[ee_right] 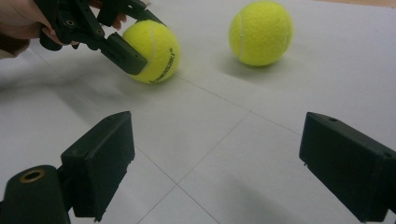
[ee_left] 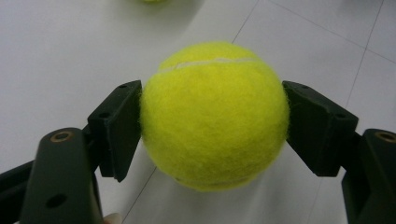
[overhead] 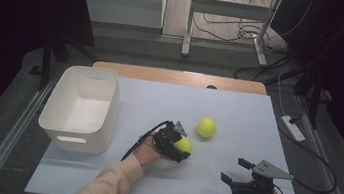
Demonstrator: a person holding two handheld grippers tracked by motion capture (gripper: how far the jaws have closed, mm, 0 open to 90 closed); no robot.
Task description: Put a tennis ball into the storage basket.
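Left gripper (ee_left: 212, 123) clamped on a fuzzy yellow tennis ball (ee_left: 214, 116) mid-table, its black print unreadable, right gripper (ee_right: 217, 168) jaws wide apart.

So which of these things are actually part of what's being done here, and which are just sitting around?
In the job:
- left tool, shut on the near tennis ball
- far tennis ball, loose on the table
- white bin, probably where the balls go

Just lying about:
- right tool, open, holding nothing
- cables on the floor
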